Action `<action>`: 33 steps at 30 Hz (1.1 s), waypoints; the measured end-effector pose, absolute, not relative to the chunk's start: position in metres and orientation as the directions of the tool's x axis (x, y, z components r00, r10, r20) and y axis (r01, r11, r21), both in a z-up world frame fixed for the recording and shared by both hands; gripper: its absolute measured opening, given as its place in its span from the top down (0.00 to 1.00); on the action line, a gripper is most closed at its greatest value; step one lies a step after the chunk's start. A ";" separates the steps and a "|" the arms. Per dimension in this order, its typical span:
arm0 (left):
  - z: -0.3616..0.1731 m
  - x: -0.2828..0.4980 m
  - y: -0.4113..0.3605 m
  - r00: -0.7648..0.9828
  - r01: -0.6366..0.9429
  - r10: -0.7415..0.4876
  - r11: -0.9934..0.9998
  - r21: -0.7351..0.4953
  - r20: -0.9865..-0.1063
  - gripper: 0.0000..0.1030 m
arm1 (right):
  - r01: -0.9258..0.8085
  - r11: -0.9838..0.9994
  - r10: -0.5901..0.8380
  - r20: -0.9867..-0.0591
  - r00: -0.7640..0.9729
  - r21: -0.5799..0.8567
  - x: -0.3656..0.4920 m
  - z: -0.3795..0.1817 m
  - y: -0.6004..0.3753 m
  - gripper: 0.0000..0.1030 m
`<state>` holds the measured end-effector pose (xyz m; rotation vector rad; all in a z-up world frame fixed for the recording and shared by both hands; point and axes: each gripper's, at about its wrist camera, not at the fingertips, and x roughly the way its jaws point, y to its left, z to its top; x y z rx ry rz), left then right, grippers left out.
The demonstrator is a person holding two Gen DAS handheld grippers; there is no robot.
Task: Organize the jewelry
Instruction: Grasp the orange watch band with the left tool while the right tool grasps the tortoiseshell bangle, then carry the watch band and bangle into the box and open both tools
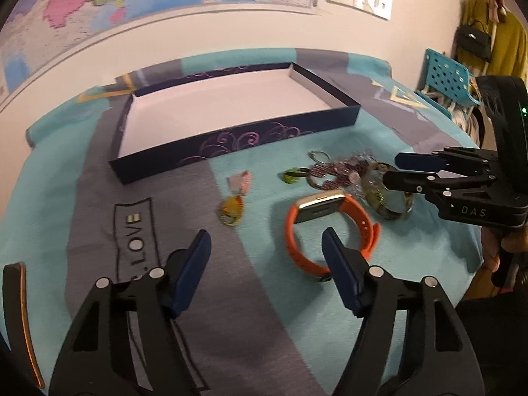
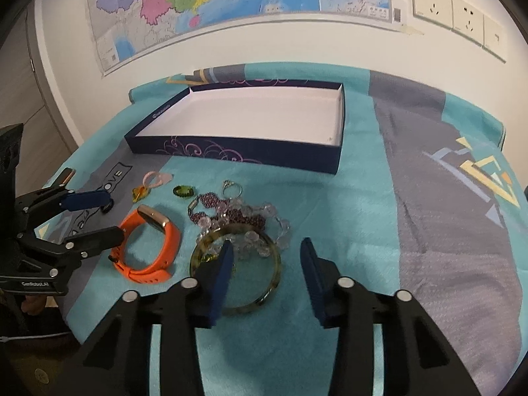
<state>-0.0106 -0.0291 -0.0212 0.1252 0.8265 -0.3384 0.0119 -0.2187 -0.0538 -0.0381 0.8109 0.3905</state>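
Jewelry lies heaped on the counter at six o'clock of the empty navy box (image 2: 340, 138); right tool (image 2: 264, 264), spread and empty, straddles the bangle (image 2: 270, 283), likely to lift it; left tool (image 1: 265, 257), released, nears the orange watch (image 1: 330, 227).

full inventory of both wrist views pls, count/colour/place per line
box: 1, navy outside, white inside, nothing in it, far side of cloth
watch band: 1, orange, near left
bangle: 1, olive translucent, near centre
bead strands: tangled, purple and clear, partly lying over the bangle's far rim
ring: 1, silver, behind beads
oval stone: 1, green
pendant: 1, amber, pink loop
cloth: teal and grey
wall map: 1
sockets: white, wall
left hand-held gripper: open
right hand-held gripper: open
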 end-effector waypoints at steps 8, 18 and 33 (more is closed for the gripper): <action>-0.028 -0.003 -0.040 0.567 0.381 -0.275 0.923 -0.049 -0.776 0.56 | -0.346 0.929 0.324 -0.733 0.598 0.128 0.011 -0.061 -0.224 0.86; -0.031 0.002 -0.041 0.543 0.375 -0.266 0.925 -0.054 -0.797 0.91 | -0.345 0.925 0.352 -0.707 0.613 0.161 0.010 -0.050 -0.233 0.94; -0.003 0.010 -0.009 0.576 0.321 -0.322 0.934 -0.155 -0.751 0.93 | -0.393 0.903 0.406 -0.642 0.651 0.173 0.034 -0.016 -0.227 0.94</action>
